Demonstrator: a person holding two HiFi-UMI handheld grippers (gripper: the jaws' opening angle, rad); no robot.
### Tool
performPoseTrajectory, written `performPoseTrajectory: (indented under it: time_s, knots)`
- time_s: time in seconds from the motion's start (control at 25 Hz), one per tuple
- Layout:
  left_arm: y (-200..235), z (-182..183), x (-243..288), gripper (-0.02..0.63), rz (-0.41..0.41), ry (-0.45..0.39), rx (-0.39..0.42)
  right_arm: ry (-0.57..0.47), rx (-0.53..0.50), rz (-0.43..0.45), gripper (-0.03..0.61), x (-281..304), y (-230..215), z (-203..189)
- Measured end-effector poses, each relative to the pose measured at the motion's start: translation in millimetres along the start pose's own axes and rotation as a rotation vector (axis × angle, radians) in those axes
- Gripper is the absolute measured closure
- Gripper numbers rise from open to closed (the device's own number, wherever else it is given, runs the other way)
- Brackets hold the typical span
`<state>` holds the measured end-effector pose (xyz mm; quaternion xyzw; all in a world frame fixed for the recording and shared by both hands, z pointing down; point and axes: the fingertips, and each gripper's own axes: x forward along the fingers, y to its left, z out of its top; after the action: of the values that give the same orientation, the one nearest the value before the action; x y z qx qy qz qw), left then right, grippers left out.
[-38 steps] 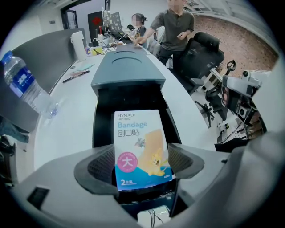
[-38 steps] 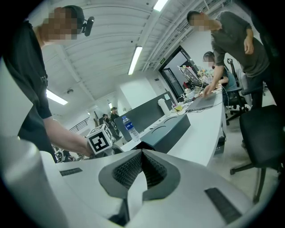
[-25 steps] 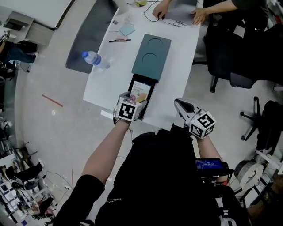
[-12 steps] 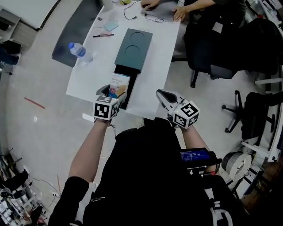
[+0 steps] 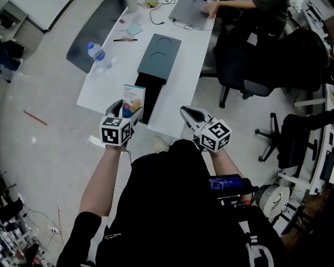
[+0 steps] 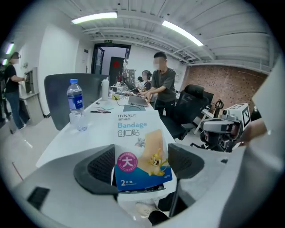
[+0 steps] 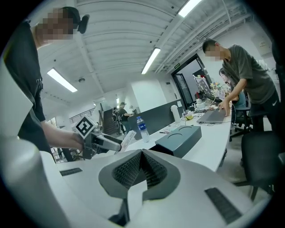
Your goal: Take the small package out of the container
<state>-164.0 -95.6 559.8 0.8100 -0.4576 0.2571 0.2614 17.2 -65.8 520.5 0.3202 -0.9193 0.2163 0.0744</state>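
My left gripper point(image 5: 125, 110) is shut on a small bandage package point(image 5: 133, 100), white and blue with a cartoon on it, and holds it upright in the air left of the open drawer. In the left gripper view the package point(image 6: 140, 151) stands between the two jaw pads. The container is a dark teal box point(image 5: 159, 50) on the white table point(image 5: 180, 78), its black drawer point(image 5: 148, 94) pulled out toward me. My right gripper point(image 5: 189, 116) hovers at the table's near edge, right of the drawer, jaws shut with nothing between them point(image 7: 141, 171).
A water bottle point(image 5: 98, 55) stands near the table's left edge. A pen point(image 5: 125, 39), a sticky pad point(image 5: 134, 30) and a laptop point(image 5: 192, 13) with a person's hand on it lie at the far end. Black office chairs point(image 5: 261, 68) stand to the right.
The left gripper has lifted the bandage package up out of the drawer and drawn it back and left. The right gripper stayed shut near the table's edge.
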Motion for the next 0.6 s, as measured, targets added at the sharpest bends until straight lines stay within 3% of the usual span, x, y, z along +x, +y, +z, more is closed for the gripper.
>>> performPoseTrajectory:
  time_s: [0.28,0.6]
  knots:
    - [-1,-4,-26,0.239,0.038,-0.084,-0.065,0.006,-0.036,0.055,0.552,1,1,4]
    - [-1,-27,-58,0.239,0.154,-0.152,-0.165,0.016,-0.08,0.185,0.552,9,6,8]
